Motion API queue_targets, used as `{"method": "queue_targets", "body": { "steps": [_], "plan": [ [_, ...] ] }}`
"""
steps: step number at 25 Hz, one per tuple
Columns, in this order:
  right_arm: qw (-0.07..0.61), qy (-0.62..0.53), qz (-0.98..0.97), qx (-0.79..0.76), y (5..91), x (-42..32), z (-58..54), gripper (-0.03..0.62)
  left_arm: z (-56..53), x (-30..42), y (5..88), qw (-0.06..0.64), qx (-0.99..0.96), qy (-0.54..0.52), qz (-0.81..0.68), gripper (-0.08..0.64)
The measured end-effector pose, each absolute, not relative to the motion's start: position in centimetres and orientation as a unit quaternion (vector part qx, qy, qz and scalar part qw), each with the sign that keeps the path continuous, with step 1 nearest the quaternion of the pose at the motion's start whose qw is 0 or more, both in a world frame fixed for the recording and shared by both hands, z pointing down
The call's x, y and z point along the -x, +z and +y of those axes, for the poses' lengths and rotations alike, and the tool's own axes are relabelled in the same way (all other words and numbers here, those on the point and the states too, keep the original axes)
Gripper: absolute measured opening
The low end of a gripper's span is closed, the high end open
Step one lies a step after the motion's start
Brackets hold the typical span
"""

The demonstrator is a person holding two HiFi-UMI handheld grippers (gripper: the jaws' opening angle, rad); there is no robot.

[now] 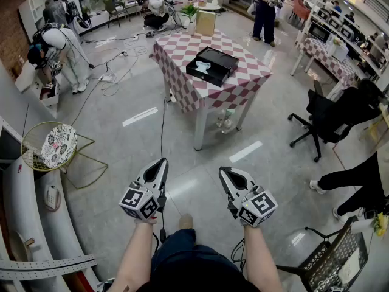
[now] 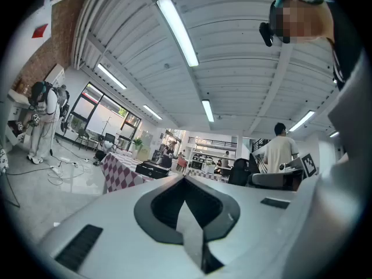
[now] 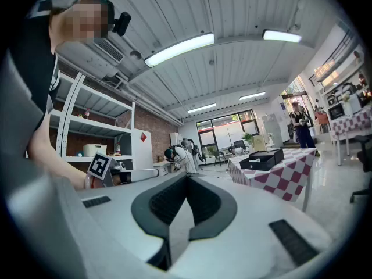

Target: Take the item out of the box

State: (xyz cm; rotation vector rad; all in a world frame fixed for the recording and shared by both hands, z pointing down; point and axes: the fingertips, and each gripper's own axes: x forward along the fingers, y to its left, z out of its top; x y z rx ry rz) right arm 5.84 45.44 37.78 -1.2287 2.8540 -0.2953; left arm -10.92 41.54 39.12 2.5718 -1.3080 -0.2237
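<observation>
Well ahead of you stands the checked surface (image 1: 176, 50), far from both your hands. The black box (image 1: 214, 64) sits on top of it, and a pale item (image 1: 202, 68) lies inside the box. Your left tongs (image 1: 161, 162) and right tongs (image 1: 223, 171) are each pressed fully together with nothing between them. You hold them level, side by side over the floor (image 1: 134, 151), touching nothing.
</observation>
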Motion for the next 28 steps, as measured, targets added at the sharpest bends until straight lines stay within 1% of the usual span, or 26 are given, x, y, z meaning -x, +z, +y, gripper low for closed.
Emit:
{"method": "queue_targets", "body": {
  "steps": [8, 15, 24, 28],
  "plan": [
    [0.012, -0.084, 0.915, 0.394, 37.8, -3.9, 39.4, 0.004, 35.7, 11.5, 40.2, 0.124, -0.880, -0.079, -0.452, 0.002],
    [0.008, -0.090, 0.909, 0.406, 38.7, -3.3, 35.9, 0.005, 31.9, 11.6, 40.0, 0.111, -0.889, -0.066, -0.439, 0.002],
    [0.001, -0.086, 0.903, 0.421, 39.8, -2.8, 33.1, 0.006, 29.0, 11.8, 41.8, 0.128, -0.894, -0.064, -0.424, 0.002],
    [0.010, -0.094, 0.900, 0.426, 39.6, -2.7, 32.4, 0.005, 28.6, 11.9, 42.1, 0.135, -0.895, -0.062, -0.420, 0.002]
  ]
}}
